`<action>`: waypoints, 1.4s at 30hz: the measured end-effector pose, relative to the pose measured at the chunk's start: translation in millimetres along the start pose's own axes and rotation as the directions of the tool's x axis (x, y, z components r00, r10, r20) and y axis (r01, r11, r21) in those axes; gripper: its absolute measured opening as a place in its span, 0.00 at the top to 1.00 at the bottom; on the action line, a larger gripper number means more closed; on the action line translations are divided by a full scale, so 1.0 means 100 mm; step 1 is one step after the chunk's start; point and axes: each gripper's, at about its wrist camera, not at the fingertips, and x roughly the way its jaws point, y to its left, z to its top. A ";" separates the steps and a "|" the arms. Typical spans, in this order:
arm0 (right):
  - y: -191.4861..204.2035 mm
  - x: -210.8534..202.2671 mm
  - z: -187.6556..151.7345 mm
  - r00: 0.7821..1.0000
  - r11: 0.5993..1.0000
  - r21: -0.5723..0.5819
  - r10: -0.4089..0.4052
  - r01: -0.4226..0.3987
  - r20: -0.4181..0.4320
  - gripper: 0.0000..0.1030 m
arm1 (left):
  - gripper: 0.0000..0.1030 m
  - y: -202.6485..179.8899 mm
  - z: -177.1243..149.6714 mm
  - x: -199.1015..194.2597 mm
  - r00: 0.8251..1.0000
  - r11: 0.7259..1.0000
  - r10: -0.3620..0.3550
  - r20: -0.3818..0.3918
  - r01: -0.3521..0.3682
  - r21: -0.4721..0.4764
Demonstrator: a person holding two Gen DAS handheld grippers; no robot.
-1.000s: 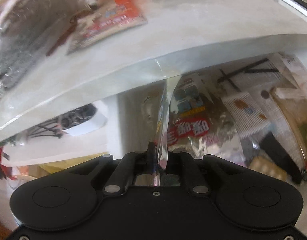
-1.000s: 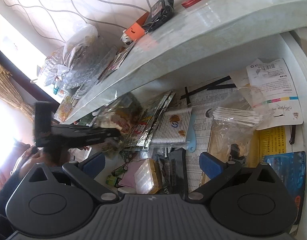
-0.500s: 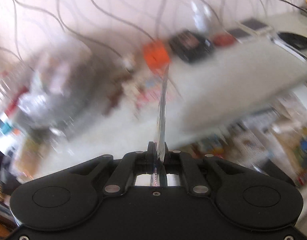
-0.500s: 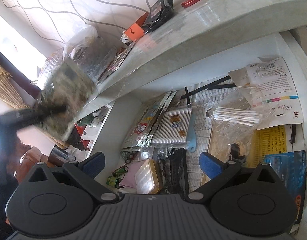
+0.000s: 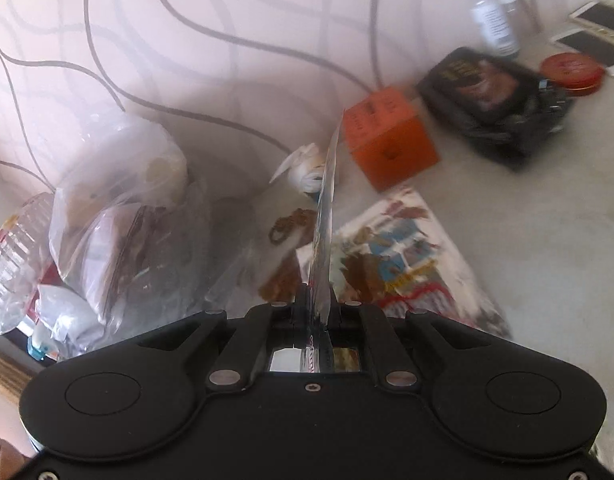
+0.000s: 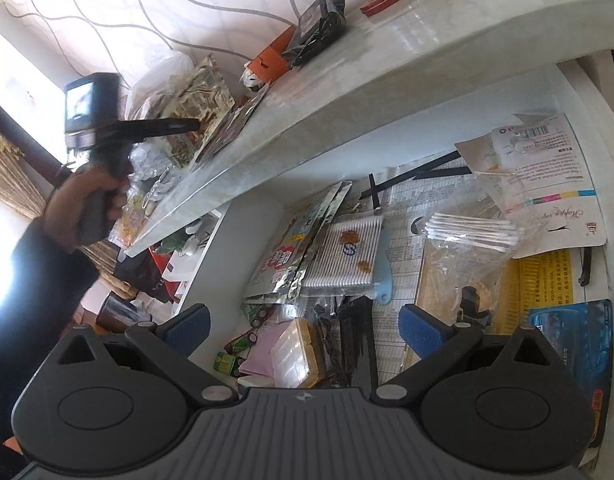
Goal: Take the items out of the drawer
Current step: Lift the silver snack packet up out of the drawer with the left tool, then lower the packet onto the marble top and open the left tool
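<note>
My left gripper (image 5: 315, 308) is shut on a flat foil snack packet (image 5: 326, 216), seen edge-on, standing upright between the fingers. It hangs above the white countertop (image 5: 547, 240), over a similar printed packet (image 5: 403, 256) that lies flat. In the right wrist view the left gripper (image 6: 195, 124) holds that packet (image 6: 199, 84) over the counter's left end, with a hand on its grip. My right gripper (image 6: 303, 328) is open, with nothing between its blue pads (image 6: 421, 330), over the open drawer (image 6: 263, 216). More foil packets (image 6: 295, 248) lie in the drawer.
On the counter stand an orange box (image 5: 387, 140), a black pouch (image 5: 491, 100), a red tin (image 5: 571, 70), phones, spray bottles and clear plastic bags (image 5: 127, 208). The drawer holds a cotton-swab pack (image 6: 347, 256), a clear swab bag (image 6: 471, 232), a small plastic box (image 6: 295, 354), batteries (image 6: 231, 360) and papers.
My left gripper has lifted the foil packet out of the drawer and swung it up and left over the countertop. The right gripper has stayed still.
</note>
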 end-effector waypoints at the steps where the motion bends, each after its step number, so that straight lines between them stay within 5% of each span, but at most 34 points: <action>1: 0.00 0.00 0.00 1.000 1.000 0.002 0.002 -0.002 -0.001 0.00 | 0.95 -0.01 0.02 0.06 1.000 1.000 -0.006 -0.013 0.006 0.004; 5: -0.02 0.01 0.00 1.000 1.000 0.009 0.014 -0.014 -0.013 0.00 | 0.78 -0.08 0.05 0.18 0.997 0.998 -0.055 -0.058 0.056 0.004; 9: -0.02 0.01 0.00 1.000 1.000 0.013 0.018 -0.018 -0.014 0.00 | 0.22 -0.09 0.06 0.22 0.999 1.000 -0.004 -0.045 0.003 -0.019; 12: -0.02 0.00 0.00 1.000 1.000 0.018 0.018 -0.018 -0.011 0.00 | 0.03 0.00 0.05 0.19 0.999 0.998 -0.019 -0.034 0.017 -0.059; 33: -0.02 -0.02 -0.01 1.000 0.999 0.031 0.021 -0.021 0.000 0.00 | 0.00 0.10 0.18 -0.03 0.999 0.983 -0.039 0.029 0.044 -0.179; 42: -0.04 -0.02 -0.01 1.000 0.999 0.033 0.029 -0.029 0.000 0.00 | 0.00 0.38 0.04 -0.03 0.976 0.909 -0.216 -0.004 0.200 -0.366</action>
